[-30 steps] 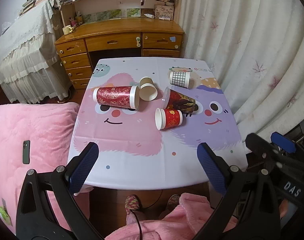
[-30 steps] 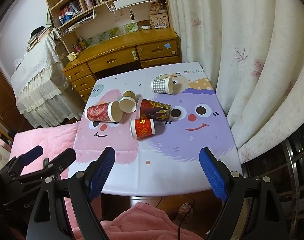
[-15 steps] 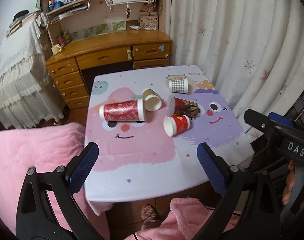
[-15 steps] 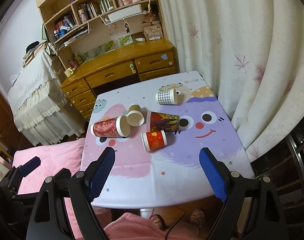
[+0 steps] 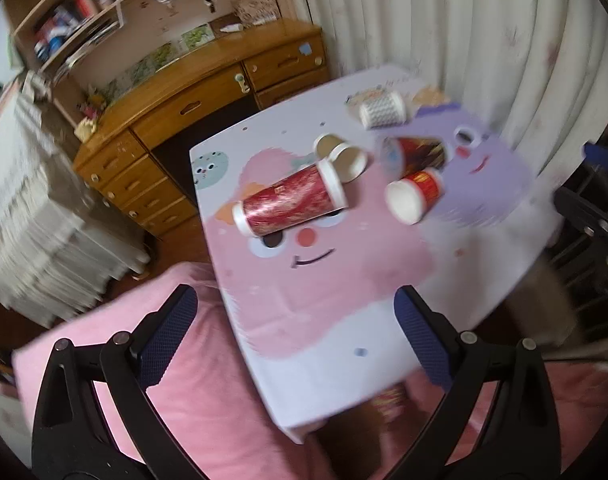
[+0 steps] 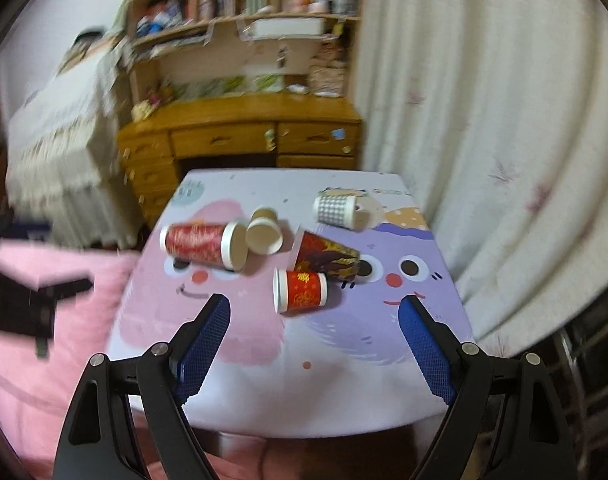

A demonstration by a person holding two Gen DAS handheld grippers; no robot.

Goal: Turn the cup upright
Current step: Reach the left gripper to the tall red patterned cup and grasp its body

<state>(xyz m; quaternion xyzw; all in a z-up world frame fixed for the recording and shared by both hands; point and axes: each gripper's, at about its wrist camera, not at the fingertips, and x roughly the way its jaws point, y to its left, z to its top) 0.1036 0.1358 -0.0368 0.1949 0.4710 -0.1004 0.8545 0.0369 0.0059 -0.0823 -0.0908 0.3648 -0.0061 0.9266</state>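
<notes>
Five paper cups lie on their sides, bunched mid-tabletop (image 6: 344,380): a long red cup (image 6: 201,246), a tan cup (image 6: 265,232), a dark patterned cup (image 6: 328,258), a short red cup (image 6: 301,290) and a checked cup (image 6: 336,210) set apart. Two tools hover short of them, the right hand-held gripper (image 6: 314,344) and left hand-held gripper (image 5: 295,338), each with fingers spread wide and empty. Because several cups touch, reaching for one could likely roll or knock its neighbours, and thin paper may crush if squeezed hard.

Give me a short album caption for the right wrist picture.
Open right gripper hovers before five paper cups lying on a cartoon tablecloth, nearest the small red cup.
</notes>
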